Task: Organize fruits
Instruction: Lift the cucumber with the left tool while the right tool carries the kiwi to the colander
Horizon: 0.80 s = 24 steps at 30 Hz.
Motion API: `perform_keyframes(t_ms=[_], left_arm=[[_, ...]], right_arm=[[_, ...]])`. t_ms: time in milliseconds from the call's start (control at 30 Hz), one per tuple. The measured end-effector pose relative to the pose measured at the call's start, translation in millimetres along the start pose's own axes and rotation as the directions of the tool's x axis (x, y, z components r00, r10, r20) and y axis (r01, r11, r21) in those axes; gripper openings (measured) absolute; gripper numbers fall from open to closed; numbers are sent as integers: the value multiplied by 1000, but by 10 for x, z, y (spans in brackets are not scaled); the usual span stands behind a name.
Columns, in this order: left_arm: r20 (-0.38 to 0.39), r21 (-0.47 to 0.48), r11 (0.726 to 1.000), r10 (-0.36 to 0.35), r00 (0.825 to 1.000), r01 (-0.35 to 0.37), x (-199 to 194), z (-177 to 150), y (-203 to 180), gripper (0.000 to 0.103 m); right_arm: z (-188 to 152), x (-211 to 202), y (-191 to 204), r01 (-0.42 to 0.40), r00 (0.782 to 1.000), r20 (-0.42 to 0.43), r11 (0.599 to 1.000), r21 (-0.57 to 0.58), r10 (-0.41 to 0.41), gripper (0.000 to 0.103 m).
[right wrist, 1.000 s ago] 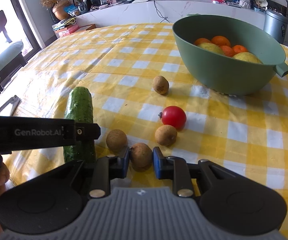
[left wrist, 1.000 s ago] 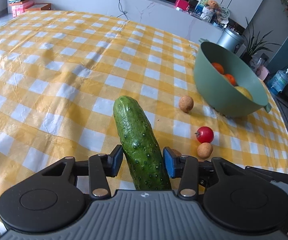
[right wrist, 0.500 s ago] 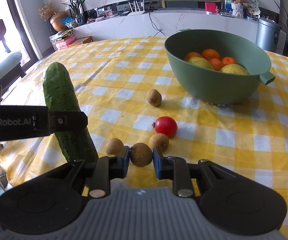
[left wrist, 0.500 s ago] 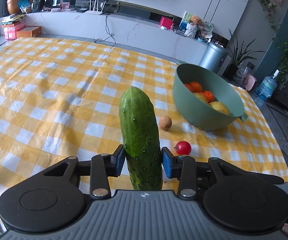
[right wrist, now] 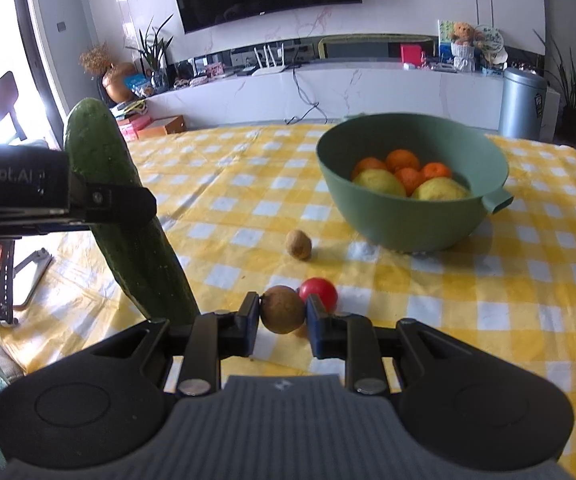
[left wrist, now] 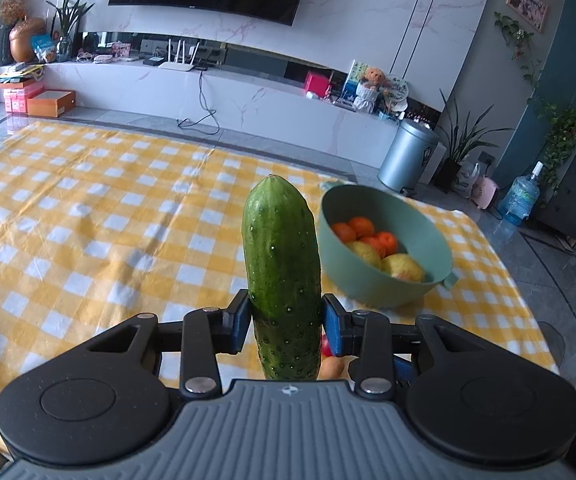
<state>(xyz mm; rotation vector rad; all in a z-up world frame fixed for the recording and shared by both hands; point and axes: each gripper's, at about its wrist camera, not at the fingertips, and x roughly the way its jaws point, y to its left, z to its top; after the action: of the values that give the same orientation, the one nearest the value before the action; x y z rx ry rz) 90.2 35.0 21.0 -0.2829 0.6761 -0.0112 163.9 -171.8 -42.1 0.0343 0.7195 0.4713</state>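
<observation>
My left gripper [left wrist: 283,326] is shut on a green cucumber [left wrist: 281,264] and holds it upright above the table; it also shows at the left of the right wrist view [right wrist: 127,216]. My right gripper [right wrist: 281,320] is shut on a small brown round fruit [right wrist: 281,309], lifted off the cloth. A green bowl [right wrist: 400,216] with oranges and yellow fruits stands ahead right; it also shows in the left wrist view [left wrist: 384,280]. A red tomato [right wrist: 322,290] and another brown fruit [right wrist: 298,244] lie on the cloth.
The table has a yellow checked cloth [right wrist: 488,280]. A phone on a stand [right wrist: 1,280] sits at the table's left edge. Beyond the table are a white TV counter [left wrist: 207,92] and a metal bin [left wrist: 406,160].
Both grippers have risen. The cucumber has lifted from the cloth to upright in the air. The brown fruit has lifted off the table in my right gripper.
</observation>
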Motion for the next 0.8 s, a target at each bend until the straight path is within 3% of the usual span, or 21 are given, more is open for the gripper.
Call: perform_keyframes(t_ms=[367,500,800], left_arm=[[9,6,997,-79,997,79,231,476,-203,42],[21,27,996,-85,996,84,402,683,-300,42],[-18,-58,977,-208,978,207,870,887,-458,42]], right_arm=[[383,-207,-280,61,991,116,998,12,-62,21],[566,-187,-420,71,990,125,997,4,-71,21],[879,45,-615,111,990,96,993,-48,-106,21]])
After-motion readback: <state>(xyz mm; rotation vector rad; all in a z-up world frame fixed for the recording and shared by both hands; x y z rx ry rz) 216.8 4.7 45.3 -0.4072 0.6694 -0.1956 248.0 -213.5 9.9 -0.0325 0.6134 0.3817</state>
